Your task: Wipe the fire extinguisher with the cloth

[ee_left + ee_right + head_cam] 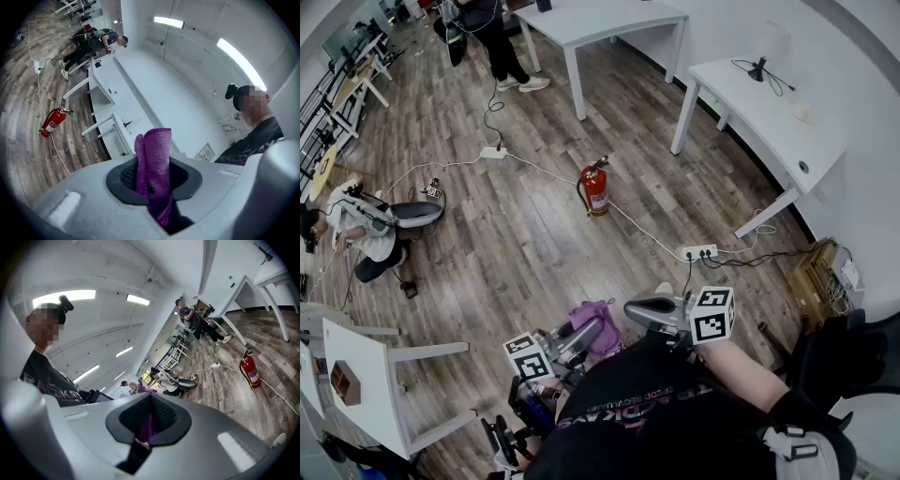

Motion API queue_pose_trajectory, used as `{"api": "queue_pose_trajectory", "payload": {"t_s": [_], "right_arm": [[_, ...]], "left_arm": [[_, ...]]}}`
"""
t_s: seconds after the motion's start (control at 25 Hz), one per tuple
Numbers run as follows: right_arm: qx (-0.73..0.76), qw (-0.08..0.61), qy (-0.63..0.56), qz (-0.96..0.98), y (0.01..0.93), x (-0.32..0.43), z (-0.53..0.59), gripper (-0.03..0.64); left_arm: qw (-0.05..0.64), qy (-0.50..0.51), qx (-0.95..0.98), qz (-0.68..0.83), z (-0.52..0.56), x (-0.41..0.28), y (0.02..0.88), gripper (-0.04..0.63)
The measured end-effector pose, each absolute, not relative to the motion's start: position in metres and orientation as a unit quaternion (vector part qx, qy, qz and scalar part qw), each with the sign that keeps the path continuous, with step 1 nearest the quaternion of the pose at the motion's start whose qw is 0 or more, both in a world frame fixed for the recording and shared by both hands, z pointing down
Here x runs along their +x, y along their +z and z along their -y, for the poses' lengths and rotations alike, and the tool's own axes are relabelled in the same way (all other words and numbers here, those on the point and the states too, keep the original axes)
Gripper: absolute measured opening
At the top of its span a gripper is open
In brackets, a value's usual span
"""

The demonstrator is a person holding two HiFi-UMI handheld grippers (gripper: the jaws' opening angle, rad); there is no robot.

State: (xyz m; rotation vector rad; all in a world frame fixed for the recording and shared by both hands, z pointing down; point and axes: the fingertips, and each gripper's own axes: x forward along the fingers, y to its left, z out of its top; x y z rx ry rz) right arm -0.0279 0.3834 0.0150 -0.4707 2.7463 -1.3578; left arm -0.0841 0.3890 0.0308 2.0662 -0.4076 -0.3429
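The red fire extinguisher (594, 188) stands upright on the wood floor, well ahead of both grippers; it also shows as the extinguisher (52, 123) in the left gripper view and the extinguisher (250, 371) in the right gripper view. My left gripper (598, 330) is shut on a folded purple cloth (593, 317), which sticks up between the jaws as the cloth (154, 161). My right gripper (642, 307) is beside it, shut and holding nothing. In the right gripper view its jaws (149, 423) frame a bit of the purple cloth (140, 389) beyond them.
A white cable (642, 230) runs past the extinguisher to a power strip (698, 251). White tables (769, 117) stand at the right and back (605, 21). A person crouches at the left (366, 234); another stands at the back (492, 37). A cardboard box (820, 277) sits at the right.
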Motion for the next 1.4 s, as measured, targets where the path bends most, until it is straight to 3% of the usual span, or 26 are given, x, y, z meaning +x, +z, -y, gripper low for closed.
{"api": "queue_pose_trajectory", "payload": {"t_s": [0.8, 1.4], "right_arm": [[-0.151, 0.021, -0.433, -0.888, 0.016, -0.031, -0.382, 0.005], [-0.139, 0.023, -0.435, -0.889, 0.009, -0.033, -0.369, 0.118]], "left_arm": [[0.483, -0.141, 0.847, 0.172, -0.389, -0.087, 0.032, 0.072], [0.465, -0.144, 0.856, 0.177, -0.365, -0.087, 0.015, 0.072]]}}
